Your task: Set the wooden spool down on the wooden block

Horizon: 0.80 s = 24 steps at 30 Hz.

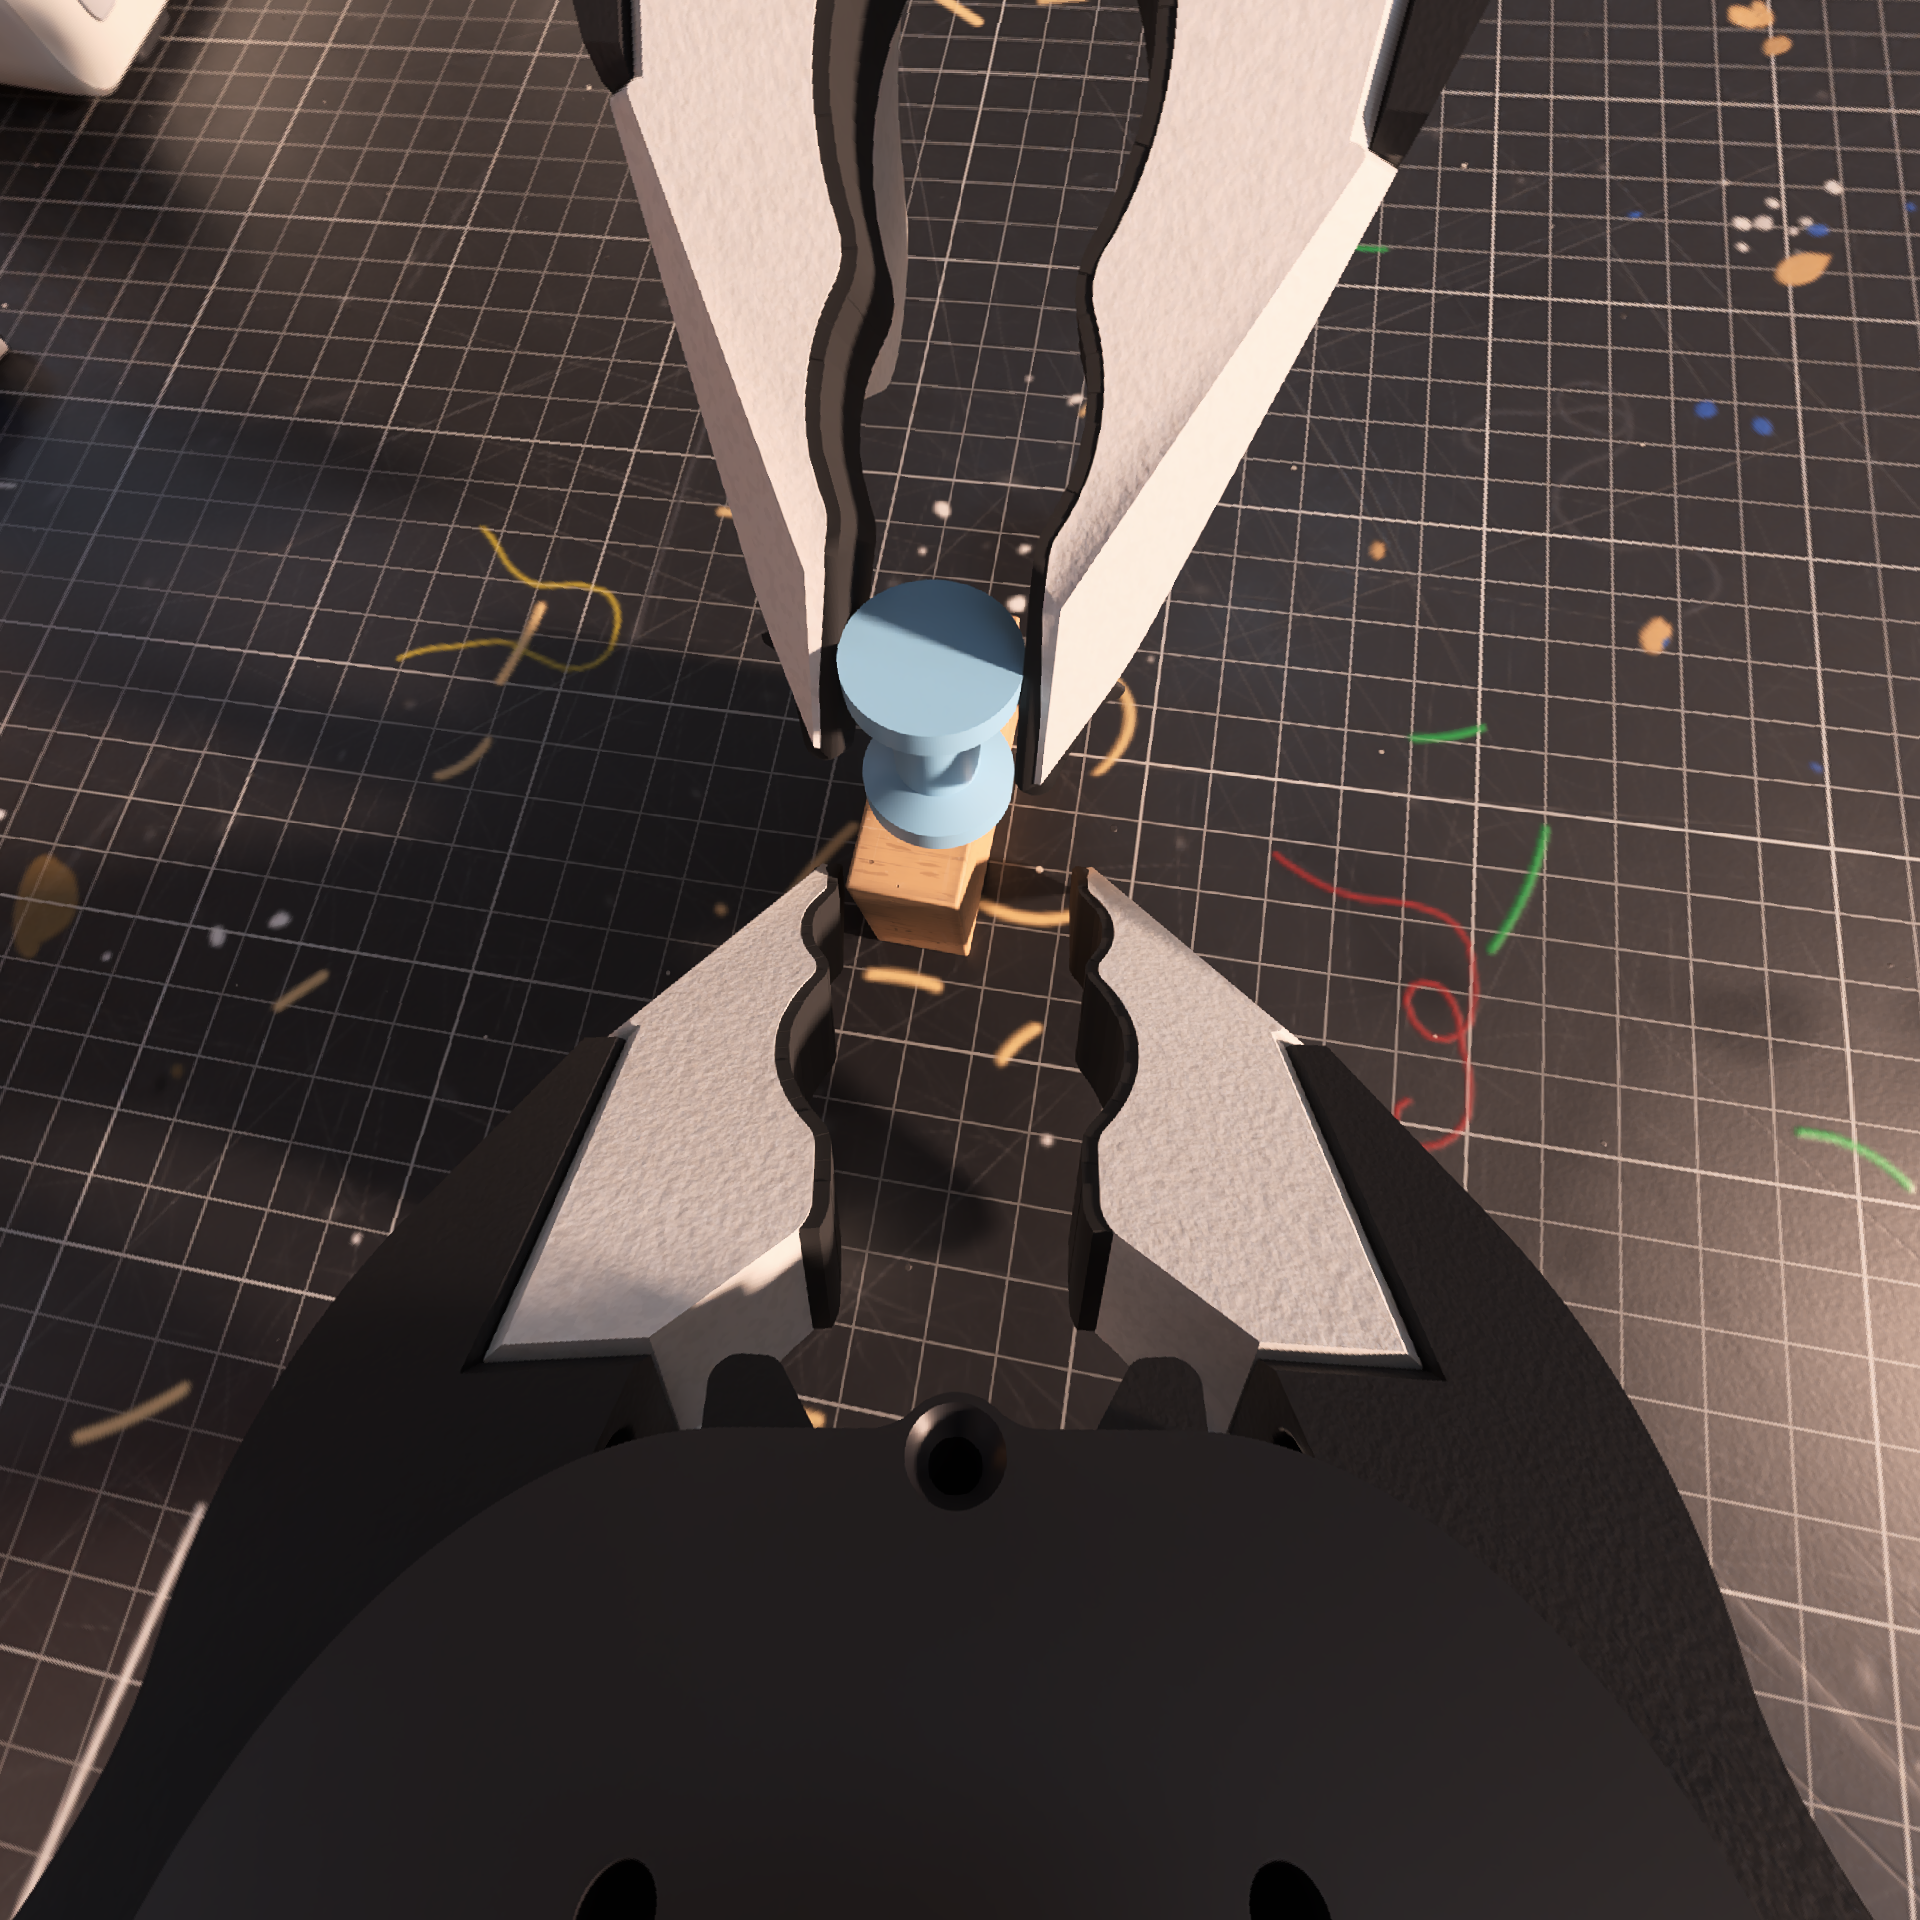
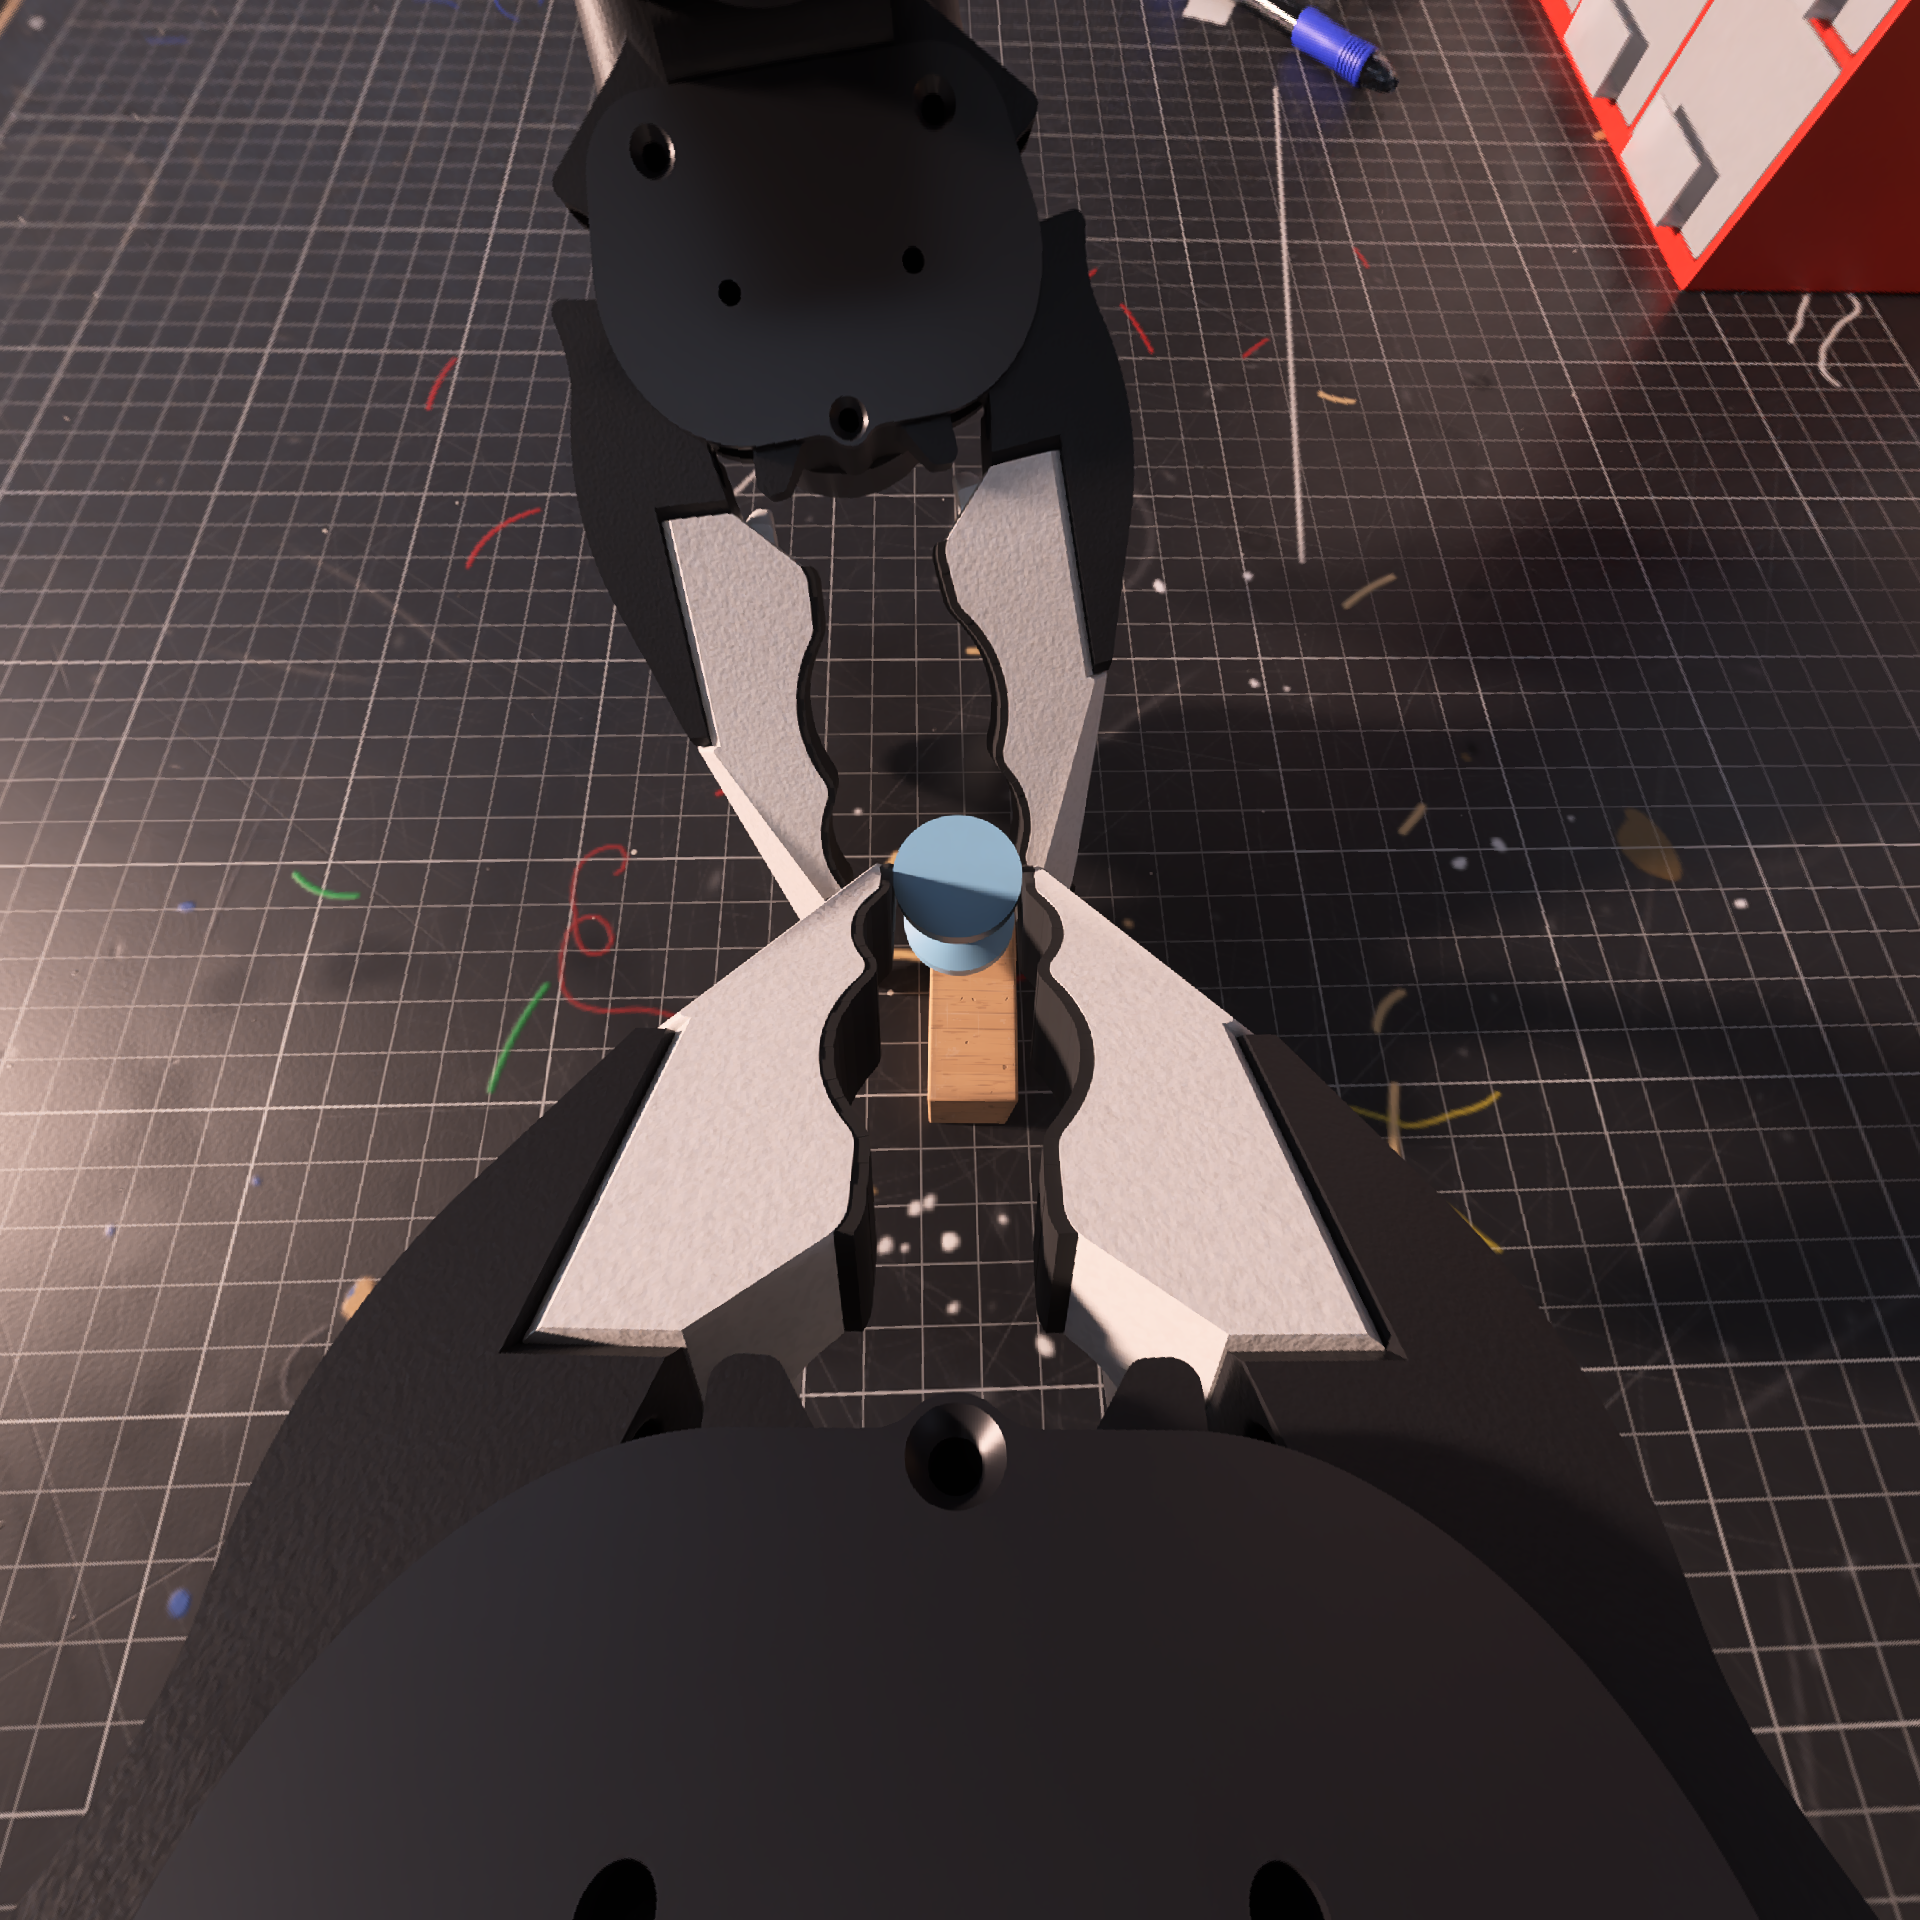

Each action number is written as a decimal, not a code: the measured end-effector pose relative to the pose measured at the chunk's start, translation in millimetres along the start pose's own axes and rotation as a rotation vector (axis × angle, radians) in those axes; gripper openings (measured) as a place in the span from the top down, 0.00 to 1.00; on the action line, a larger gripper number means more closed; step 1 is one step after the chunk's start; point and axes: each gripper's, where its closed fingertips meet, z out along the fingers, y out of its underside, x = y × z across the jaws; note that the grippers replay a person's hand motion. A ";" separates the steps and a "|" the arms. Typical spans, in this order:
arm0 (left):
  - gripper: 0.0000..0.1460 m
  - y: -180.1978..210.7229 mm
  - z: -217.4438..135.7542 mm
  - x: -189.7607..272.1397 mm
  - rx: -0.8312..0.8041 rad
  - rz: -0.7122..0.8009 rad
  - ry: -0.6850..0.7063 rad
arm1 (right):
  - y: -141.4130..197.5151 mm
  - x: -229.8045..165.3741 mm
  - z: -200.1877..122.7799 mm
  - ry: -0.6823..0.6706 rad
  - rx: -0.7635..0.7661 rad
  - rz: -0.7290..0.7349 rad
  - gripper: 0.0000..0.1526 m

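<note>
Looking out along the left gripper (image 1: 956,896): far off to its left, in the upper corner, catches a white thing (image 1: 62,42) at the edge of a dark gridded mat (image 1: 312,883) flecked with paint and scraps of thread. Holds both fingers spread wide, pinching nothing. Between the tips, frames the near end of a pale wooden block (image 1: 914,904) lying on the mat, with the left tip just beside it; cannot tell whether touching. Just ahead of the tips, on top of the block, finds the blue spool (image 1: 930,675) standing upright, lower disc flat on the wood. From the far side, meets the right gripper (image 1: 930,753) reaching in, one finger on each side of the spool's upper disc.

Looking out along the right gripper: pinches the spool's upper disc at the very tips, a pad pressed against each side. Below and between the fingers, has the block running lengthwise towards the tool, with the spool on its far end. Straight ahead, beyond the spool, faces the left gripper, open, tips just behind the spool. Far ahead and to the right, picks out a blue pen (image 2: 1335,47) on the mat, and farther right a red box (image 2: 1787,156) with white pieces on its side
</note>
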 end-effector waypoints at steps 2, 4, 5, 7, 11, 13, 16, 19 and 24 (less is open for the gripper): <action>0.70 0.1 0.1 -0.1 0.000 -0.001 0.001 | 0.0 0.3 -0.2 -0.008 0.014 0.014 0.85; 0.70 0.2 0.0 -0.1 0.000 -0.003 0.004 | -0.5 0.2 -0.2 -0.016 0.022 0.028 0.85; 0.70 0.4 0.0 -0.2 0.000 -0.002 0.003 | -0.8 0.2 -0.3 -0.019 0.026 0.033 0.85; 0.70 0.5 0.2 -0.4 -0.001 0.000 -0.001 | -0.2 0.5 -0.8 -0.039 0.047 0.057 0.85; 0.70 0.1 0.4 -0.5 -0.003 0.006 -0.006 | 2.3 -0.3 -2.1 -0.039 -0.018 0.048 0.85; 0.70 -0.3 0.8 -0.2 -0.006 0.006 -0.005 | 4.7 -0.3 -3.6 -0.034 -0.061 0.042 0.85; 0.70 -0.5 1.0 -0.1 -0.006 0.007 -0.004 | 6.3 0.5 -6.2 0.000 -0.115 0.019 0.85; 0.70 -0.6 1.1 -0.2 -0.006 0.007 -0.004 | 9.3 1.1 -9.7 0.015 -0.158 -0.007 0.85; 0.70 -0.7 1.2 -0.4 -0.006 0.007 -0.004 | 11.3 1.1 -6.5 0.001 -0.136 0.013 0.85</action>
